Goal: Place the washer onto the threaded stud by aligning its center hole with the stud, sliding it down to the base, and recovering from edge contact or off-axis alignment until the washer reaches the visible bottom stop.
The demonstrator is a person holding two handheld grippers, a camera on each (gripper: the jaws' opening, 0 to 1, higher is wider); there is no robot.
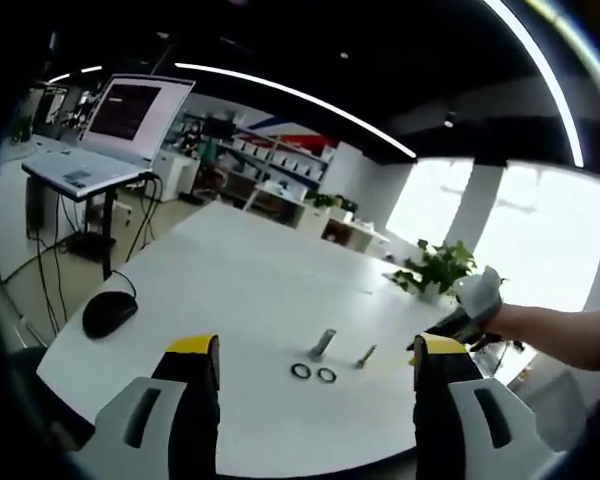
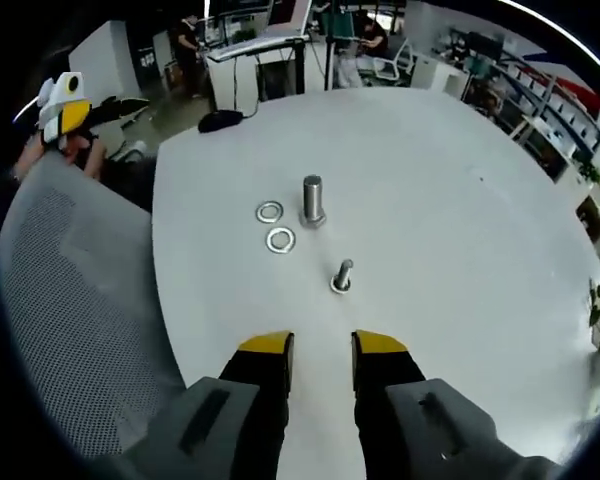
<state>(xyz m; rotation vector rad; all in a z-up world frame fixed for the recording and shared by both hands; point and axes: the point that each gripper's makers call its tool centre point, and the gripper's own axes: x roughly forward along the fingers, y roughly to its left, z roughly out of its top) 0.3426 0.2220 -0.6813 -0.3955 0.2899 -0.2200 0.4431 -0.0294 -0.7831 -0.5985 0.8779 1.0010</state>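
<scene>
In the left gripper view the left gripper [image 1: 315, 352] has its jaws wide apart above the white table [image 1: 250, 290], and in the right gripper view the right gripper [image 2: 323, 346] is nearly closed on nothing, with two washers [image 2: 275, 226] lying flat beside the big stud [image 2: 313, 202]

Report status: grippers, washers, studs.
Left gripper open, right gripper open, both empty. Two flat metal ring washers on white table, off large upright metal stud. Small stud nearer; nothing obstructing.

Two flat silvery washers [image 2: 269, 211] [image 2: 280, 240] lie side by side on the white surface [image 2: 430, 200], holes up, just apart. Beside them a thick threaded stud [image 2: 313, 200] stands upright; a smaller stud [image 2: 342, 276] stands a little apart from it.
</scene>
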